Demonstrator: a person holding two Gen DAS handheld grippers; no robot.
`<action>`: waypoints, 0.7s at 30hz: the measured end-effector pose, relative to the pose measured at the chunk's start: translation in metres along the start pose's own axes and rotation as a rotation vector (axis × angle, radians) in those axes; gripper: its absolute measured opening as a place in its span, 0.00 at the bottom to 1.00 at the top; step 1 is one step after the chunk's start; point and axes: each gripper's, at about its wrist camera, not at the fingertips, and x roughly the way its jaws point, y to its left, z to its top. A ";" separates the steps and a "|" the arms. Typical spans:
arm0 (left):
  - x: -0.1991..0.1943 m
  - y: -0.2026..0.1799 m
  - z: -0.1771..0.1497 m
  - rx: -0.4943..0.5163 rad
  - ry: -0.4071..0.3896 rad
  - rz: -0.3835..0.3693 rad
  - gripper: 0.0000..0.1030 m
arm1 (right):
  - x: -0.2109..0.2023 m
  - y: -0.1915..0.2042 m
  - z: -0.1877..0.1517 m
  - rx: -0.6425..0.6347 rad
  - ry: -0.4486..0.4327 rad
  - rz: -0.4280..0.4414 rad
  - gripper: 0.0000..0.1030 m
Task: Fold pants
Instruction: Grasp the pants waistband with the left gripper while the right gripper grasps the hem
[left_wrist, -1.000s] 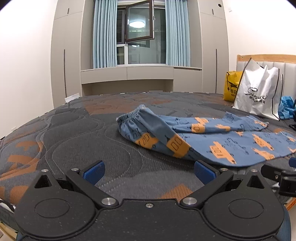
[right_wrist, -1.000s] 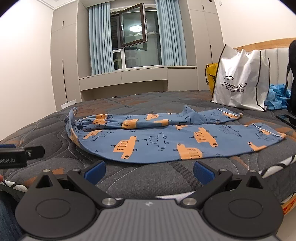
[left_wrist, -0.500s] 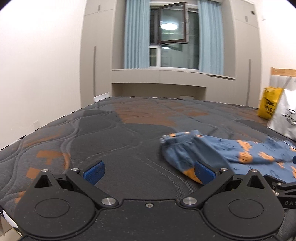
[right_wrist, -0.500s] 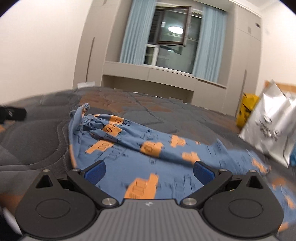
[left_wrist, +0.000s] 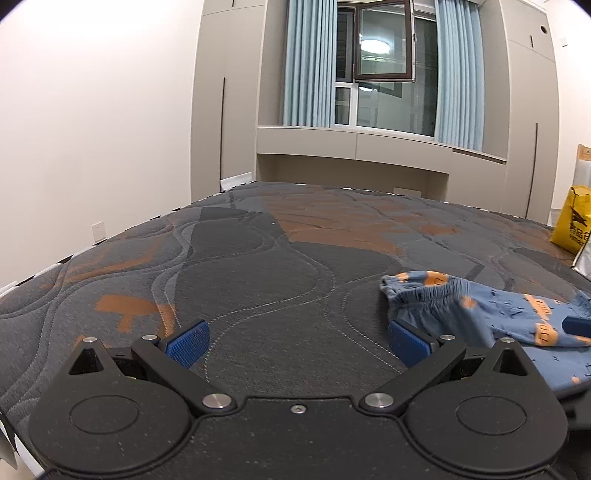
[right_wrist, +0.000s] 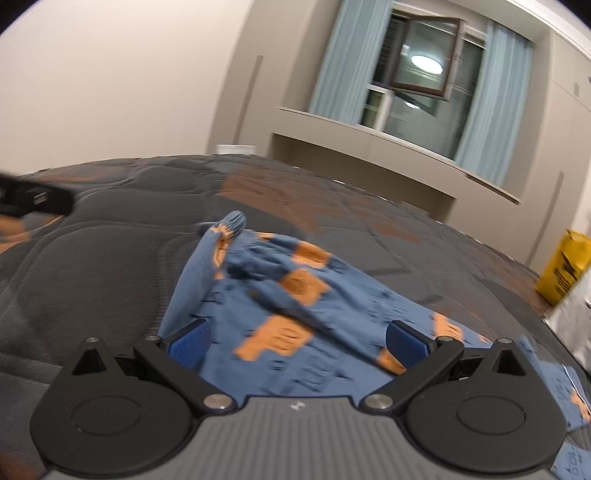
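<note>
Both grippers w/ fingers spread wide, nothing held: left gripper (left_wrist: 297, 341) over bare mattress (left_wrist: 258, 266), right gripper (right_wrist: 297, 341) above blue pants (right_wrist: 295, 295) lying rumpled on it.

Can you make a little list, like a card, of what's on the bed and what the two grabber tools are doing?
surface: patterned grey and orange mattress
pants: blue pants with orange car print, lying rumpled on the mattress, not yet folded
waistband: elastic end faces the left tool
left tool: open, empty, over bare mattress, pants off to its right
right tool: open, empty, right over the pants
other things: yellow bag at the far right
picture quality: right wrist view is blurry
</note>
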 end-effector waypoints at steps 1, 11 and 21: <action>0.001 0.002 0.001 -0.001 0.000 0.005 1.00 | -0.001 0.008 0.000 -0.017 -0.008 0.017 1.00; 0.021 0.006 0.014 0.027 -0.012 0.036 1.00 | -0.007 0.068 -0.009 -0.210 -0.005 0.178 1.00; 0.089 -0.050 0.069 0.260 -0.109 -0.151 1.00 | -0.017 -0.045 -0.002 -0.137 -0.092 0.152 1.00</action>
